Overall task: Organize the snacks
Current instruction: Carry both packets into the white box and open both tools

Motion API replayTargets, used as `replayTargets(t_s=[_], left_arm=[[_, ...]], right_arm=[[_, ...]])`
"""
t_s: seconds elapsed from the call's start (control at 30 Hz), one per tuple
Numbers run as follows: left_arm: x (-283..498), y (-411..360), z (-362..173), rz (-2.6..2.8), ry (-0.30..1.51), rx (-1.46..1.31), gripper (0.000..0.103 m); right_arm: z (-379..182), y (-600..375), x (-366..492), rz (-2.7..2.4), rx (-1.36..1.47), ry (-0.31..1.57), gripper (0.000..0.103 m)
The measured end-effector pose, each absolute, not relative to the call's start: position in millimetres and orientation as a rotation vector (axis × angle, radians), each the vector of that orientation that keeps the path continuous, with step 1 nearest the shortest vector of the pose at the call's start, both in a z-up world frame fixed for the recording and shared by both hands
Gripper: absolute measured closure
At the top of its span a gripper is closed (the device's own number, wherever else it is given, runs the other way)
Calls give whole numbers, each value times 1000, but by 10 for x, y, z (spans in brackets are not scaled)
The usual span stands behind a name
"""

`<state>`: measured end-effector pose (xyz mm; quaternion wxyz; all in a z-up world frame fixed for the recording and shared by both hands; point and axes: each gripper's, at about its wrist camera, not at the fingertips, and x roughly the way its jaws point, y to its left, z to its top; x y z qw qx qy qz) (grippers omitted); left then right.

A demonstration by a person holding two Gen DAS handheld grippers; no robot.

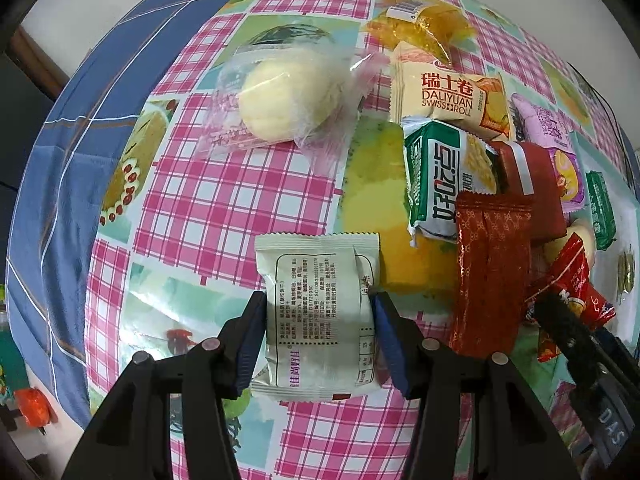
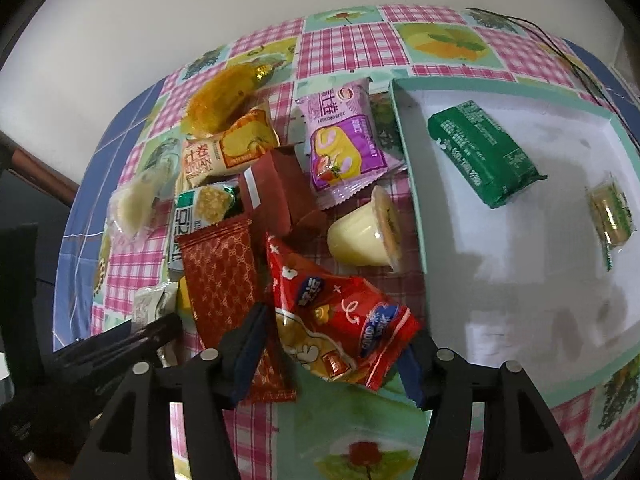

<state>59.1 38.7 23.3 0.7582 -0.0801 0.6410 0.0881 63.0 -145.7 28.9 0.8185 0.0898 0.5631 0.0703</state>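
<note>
Pinching a white snack packet [image 1: 318, 316] between both pads, the left gripper [image 1: 318, 336] holds it over the checked tablecloth [image 1: 208, 200]. The right gripper [image 2: 336, 352] stands parted around a red snack bag [image 2: 340, 320], pads not pressing, beside the box [image 2: 520, 240].

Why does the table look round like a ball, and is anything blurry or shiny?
Left wrist view: the fisheye lens bulges the tablecloth; the white packet is sharp. Right wrist view: same bulge; glare on the red snack bag, soft shadows in the white tray.
</note>
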Motion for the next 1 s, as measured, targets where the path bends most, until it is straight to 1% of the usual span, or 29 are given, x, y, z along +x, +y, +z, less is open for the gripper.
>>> replayTargets(t_s=[0.1,0.13,0.17,0.23,0.47,0.7,0.87,1.0], left_arm=[[598,414,231,190,1394,-172,48],[594,419,236,190,1394,-173,48],[598,429,237,190,1394,-175,48],[628,449,208,184,1395,-183,49],[623,489,279,139,1382,-261,50],[599,551,607,141,1297,-285,50],[573,511,800,127,1246,-283,50],[546,430,840,116,1234,-275,50]], right_arm=[[252,-1443,640,149,212,1199,41],[246,-1441,637,147,213,1198,44],[242,-1443,638,145,211,1197,50],[258,-1457,636,149,215,1190,53],[434,-1517,615,161,240,1136,54],[706,-1588,551,166,260,1082,54],[781,-1625,533,154,241,1085,54],[754,-1721,543,136,247,1101,54]])
